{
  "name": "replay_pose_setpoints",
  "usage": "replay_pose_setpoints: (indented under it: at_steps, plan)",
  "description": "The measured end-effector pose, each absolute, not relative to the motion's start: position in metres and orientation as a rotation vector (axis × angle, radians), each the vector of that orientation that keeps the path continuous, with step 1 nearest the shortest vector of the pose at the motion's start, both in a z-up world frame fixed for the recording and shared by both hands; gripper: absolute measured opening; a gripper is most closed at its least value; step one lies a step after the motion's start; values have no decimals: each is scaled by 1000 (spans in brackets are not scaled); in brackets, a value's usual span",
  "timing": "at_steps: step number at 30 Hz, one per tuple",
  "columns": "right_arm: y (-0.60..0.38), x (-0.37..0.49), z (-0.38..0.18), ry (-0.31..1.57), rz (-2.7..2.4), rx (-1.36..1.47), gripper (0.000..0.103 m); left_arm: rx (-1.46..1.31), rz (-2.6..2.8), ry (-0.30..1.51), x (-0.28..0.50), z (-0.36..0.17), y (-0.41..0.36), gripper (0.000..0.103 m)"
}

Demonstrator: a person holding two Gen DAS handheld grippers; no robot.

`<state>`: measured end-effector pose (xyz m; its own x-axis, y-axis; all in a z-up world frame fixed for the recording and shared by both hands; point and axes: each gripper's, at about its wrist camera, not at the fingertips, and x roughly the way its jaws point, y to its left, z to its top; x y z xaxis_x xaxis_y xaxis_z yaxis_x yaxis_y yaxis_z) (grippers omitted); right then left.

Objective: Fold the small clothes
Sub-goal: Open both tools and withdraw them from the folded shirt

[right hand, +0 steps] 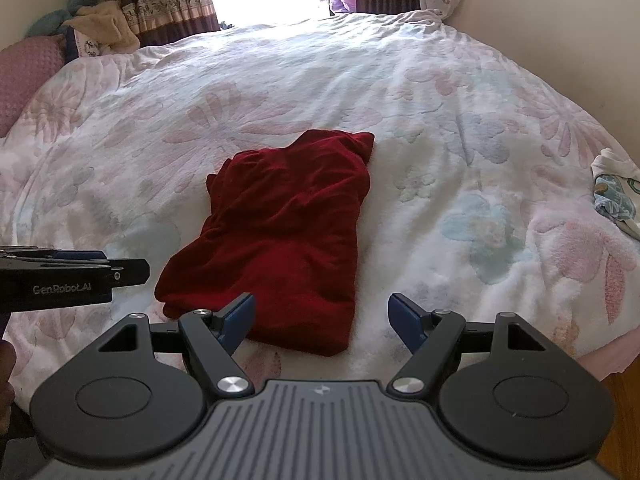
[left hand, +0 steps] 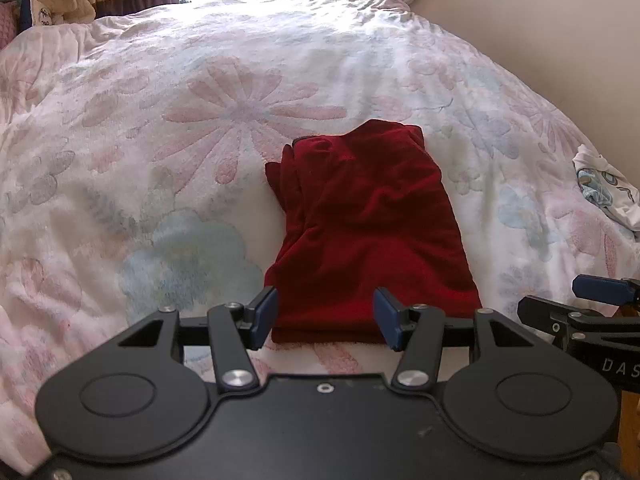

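Garment: a dark red garment [left hand: 368, 232] lies folded into a long, narrow bundle on the bed [left hand: 160, 140], roughly midway between its left and right edges and close to the near edge.
Garment shape: wider at the near end, narrower at the far end; the surface is creased, with layered folds showing along its left side.
Bed cover: a white quilt [right hand: 460, 120] with pale pink and blue flowers covers the bed under the garment.
Left gripper: the left gripper [left hand: 326, 320] hangs over the near edge of the bed, tilted down, its blue pads [left hand: 264, 314] spread apart with nothing pinched; the garment's near end shows in the gap between them, and whether they touch the cloth cannot be told.
Right gripper: the right gripper [right hand: 322, 322] is also tilted down at the near edge, its jaws wide apart and empty; the left pad sits in front of the garment's near end, the right pad over bare quilt.
Other cloth: a white printed cloth [right hand: 616, 196] lies crumpled at the right edge of the bed, well apart from the garment.
Far edge: curtains [right hand: 168, 0] frame a bright window; pillows [left hand: 52, 0] are piled at the far left corner.
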<state>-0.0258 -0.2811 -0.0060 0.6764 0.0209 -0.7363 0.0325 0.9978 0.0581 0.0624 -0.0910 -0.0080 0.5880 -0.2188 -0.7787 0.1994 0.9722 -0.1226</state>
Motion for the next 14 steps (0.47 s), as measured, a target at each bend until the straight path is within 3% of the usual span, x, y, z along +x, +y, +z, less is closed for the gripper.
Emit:
replay_pose_setpoints:
  at_steps: [14]
  plan:
    - [-279,-27,-9,836,-3,63,88,-28,-245,891,61,-10,-91,55]
